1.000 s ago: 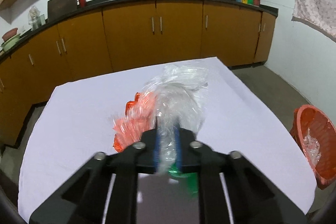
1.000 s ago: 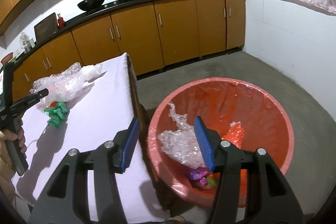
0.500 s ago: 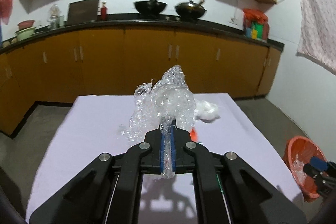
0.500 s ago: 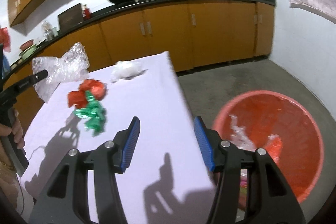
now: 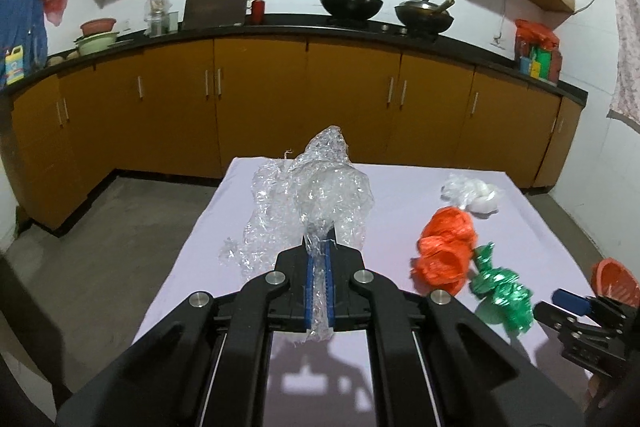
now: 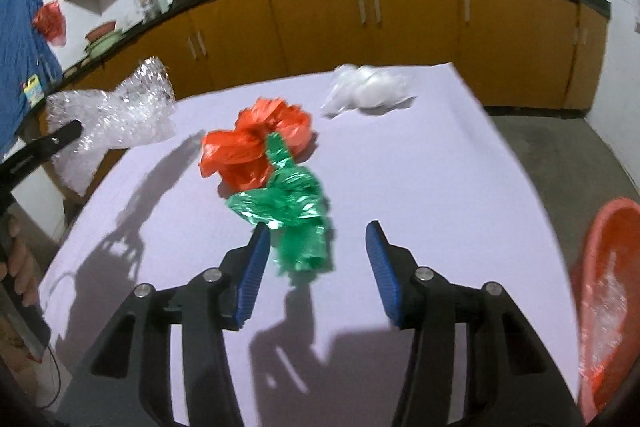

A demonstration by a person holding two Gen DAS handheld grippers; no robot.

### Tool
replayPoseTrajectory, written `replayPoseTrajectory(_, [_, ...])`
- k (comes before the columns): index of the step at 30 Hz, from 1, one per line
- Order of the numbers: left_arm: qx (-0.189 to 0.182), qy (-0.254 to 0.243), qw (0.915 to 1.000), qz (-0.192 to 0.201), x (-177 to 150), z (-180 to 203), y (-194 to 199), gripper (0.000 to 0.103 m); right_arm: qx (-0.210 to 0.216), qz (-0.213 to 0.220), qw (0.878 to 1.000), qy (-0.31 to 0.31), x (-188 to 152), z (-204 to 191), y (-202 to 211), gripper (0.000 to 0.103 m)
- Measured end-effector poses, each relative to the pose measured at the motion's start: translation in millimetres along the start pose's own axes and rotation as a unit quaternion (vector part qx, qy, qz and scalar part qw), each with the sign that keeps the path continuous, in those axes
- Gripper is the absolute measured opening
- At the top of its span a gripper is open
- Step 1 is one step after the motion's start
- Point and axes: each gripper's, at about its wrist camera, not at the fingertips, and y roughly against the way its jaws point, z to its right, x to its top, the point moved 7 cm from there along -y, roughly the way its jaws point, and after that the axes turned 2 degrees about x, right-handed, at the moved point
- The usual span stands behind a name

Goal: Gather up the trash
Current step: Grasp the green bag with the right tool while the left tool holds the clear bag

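Note:
My left gripper (image 5: 319, 251) is shut on a crumpled clear plastic wrap (image 5: 316, 199) and holds it above the left part of the white table (image 5: 392, 187). The wrap also shows in the right wrist view (image 6: 112, 111). My right gripper (image 6: 318, 239) is open and empty, just in front of a green foil wrapper (image 6: 292, 215) that lies against an orange plastic bag (image 6: 256, 143). A white plastic wad (image 6: 368, 89) lies near the table's far edge. The red bin (image 6: 608, 299) stands on the floor to the right.
Orange kitchen cabinets (image 5: 304, 99) with a black counter line the far wall. Woks (image 5: 350, 3) and jars stand on the counter. Grey floor (image 6: 560, 147) surrounds the table. My right gripper shows at the right edge of the left wrist view (image 5: 576, 311).
My left gripper lifted the clear wrap off the other trash and swung left. My right gripper swung from over the red bin to over the table, close to the green wrapper.

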Motion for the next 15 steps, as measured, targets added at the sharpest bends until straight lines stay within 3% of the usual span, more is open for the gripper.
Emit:
replayPoseTrajectory(7, [0.001,-0.006,1.0,-0.004,-8.2,-6.4,-1.4,0.005,0.005,-0.021,1.0,-0.02,0.6,-2.1,-25.6,0.039])
replayPoseTrajectory(10, [-0.005,-0.01,0.9999,-0.006,-11.5,-2.5,-1.2,0.005,-0.002,-0.043,0.999,-0.015,-3.9,-0.4,-37.3,0.024])
replayPoseTrajectory(12, [-0.008,-0.014,0.9998,-0.006,-11.9,1.9,-1.3,0.005,0.0,-0.055,0.998,-0.017,-8.8,1.9,-41.8,0.009])
replayPoseTrajectory(15, [-0.014,-0.02,0.9997,-0.006,-12.5,8.1,0.2,0.005,0.0,-0.042,0.999,-0.015,-6.9,3.4,-35.8,0.005])
